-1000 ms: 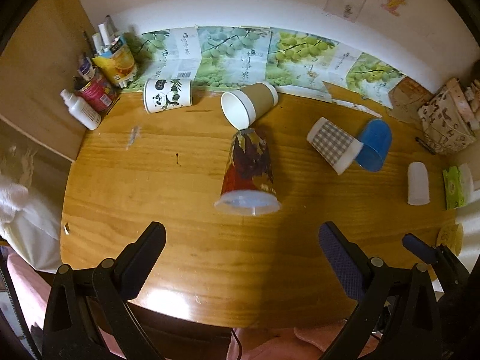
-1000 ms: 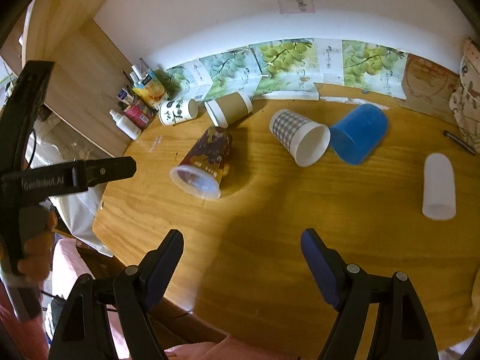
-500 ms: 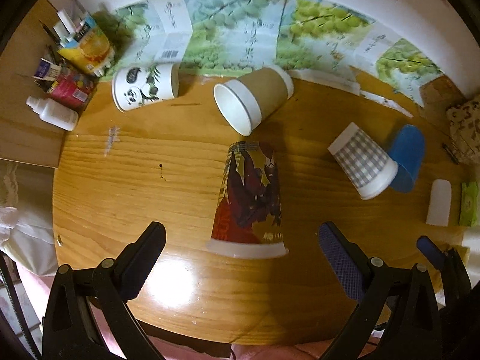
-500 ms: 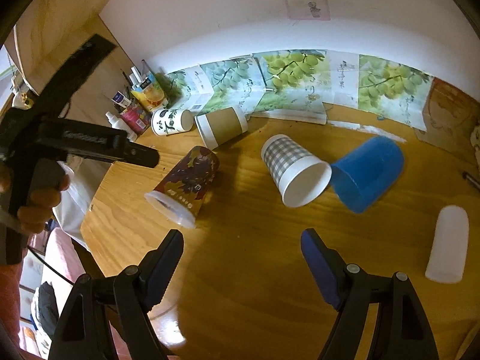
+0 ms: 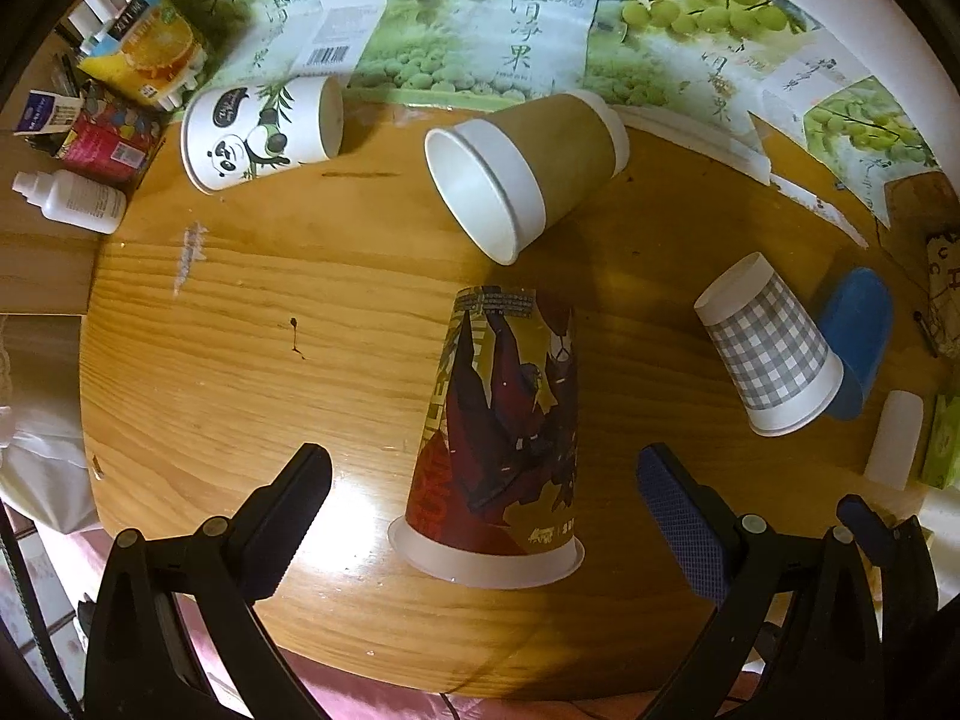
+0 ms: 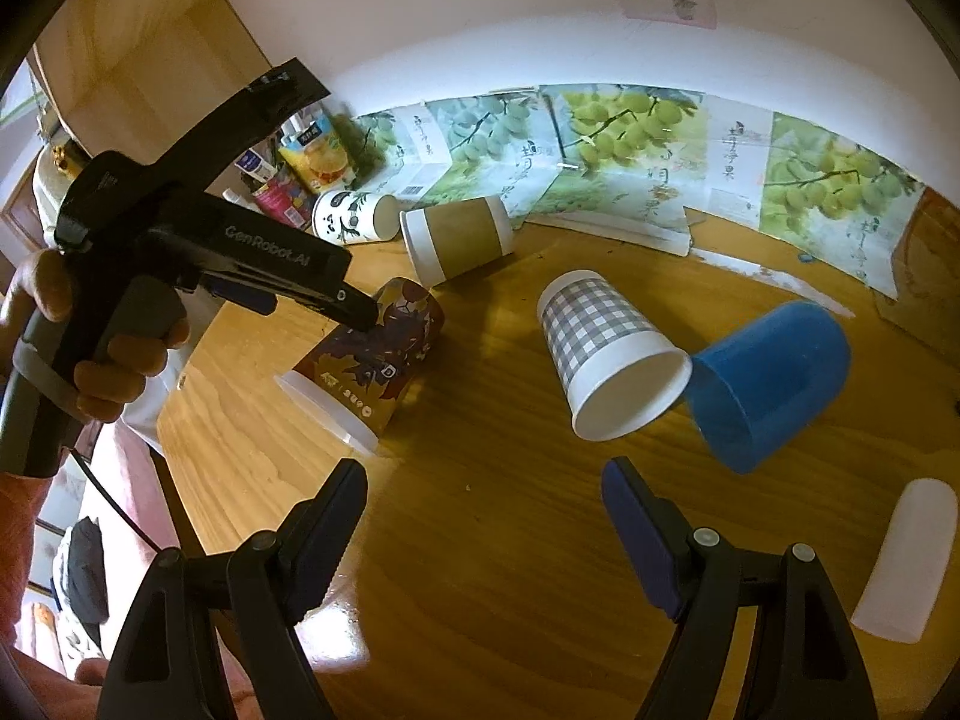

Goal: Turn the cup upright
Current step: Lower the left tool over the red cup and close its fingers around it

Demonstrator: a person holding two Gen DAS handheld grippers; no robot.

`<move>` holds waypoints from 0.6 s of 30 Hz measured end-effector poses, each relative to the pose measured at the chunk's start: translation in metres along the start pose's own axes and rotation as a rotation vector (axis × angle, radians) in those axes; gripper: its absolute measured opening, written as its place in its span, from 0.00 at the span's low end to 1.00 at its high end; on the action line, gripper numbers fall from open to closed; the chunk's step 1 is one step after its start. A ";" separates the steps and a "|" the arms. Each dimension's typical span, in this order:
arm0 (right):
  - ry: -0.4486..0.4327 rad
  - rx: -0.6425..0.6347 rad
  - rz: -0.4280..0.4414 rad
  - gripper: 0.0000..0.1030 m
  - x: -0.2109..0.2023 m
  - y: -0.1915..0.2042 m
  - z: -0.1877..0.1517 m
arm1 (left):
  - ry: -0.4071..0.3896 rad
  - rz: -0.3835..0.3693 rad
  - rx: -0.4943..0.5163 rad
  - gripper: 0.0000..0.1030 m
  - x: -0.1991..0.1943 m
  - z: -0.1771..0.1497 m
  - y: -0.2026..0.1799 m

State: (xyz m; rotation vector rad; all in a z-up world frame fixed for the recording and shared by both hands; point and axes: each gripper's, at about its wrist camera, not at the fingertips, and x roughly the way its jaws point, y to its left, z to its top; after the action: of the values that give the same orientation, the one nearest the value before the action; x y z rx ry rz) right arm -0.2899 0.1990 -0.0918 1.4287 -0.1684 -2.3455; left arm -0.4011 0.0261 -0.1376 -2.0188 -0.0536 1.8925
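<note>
A tall cup with a red and yellow comic print (image 5: 504, 420) lies on its side on the round wooden table (image 5: 240, 330), mouth toward me. My left gripper (image 5: 486, 492) is open, its fingers either side of the cup's rim end, just above it. The cup also shows in the right wrist view (image 6: 372, 360), with the left gripper's body over it. My right gripper (image 6: 486, 516) is open and empty above bare table, right of that cup.
Other cups lie on their sides: brown-sleeved (image 5: 528, 168), panda (image 5: 258, 132), grey checked (image 6: 606, 360), blue (image 6: 774, 378), small white (image 6: 906, 558). Bottles and cartons (image 5: 102, 114) crowd the back left. Grape-print paper (image 5: 510, 30) lines the wall.
My left gripper has moved forward and down over the printed cup, which now sits between its open fingers. My right gripper has edged closer to the table.
</note>
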 end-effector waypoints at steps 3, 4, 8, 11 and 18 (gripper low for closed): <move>0.005 -0.002 0.007 0.79 0.003 -0.001 0.001 | 0.022 0.012 0.002 0.99 0.004 0.001 0.000; 0.008 -0.002 0.011 0.79 0.004 -0.001 0.002 | 0.026 0.010 0.004 0.99 0.005 0.002 0.000; 0.014 -0.001 0.017 0.79 0.008 -0.003 0.003 | 0.050 0.006 0.005 0.95 0.010 0.002 0.000; 0.022 -0.002 0.014 0.79 0.010 -0.004 0.005 | 0.064 0.012 0.021 0.94 0.012 0.003 -0.001; 0.032 0.004 0.024 0.79 0.014 -0.008 0.005 | 0.110 0.008 0.041 0.87 0.020 0.005 0.001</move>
State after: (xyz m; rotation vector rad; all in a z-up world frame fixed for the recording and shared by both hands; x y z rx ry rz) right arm -0.3024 0.2006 -0.1033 1.4572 -0.1800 -2.3033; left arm -0.4046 0.0323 -0.1567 -2.0939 0.0213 1.7695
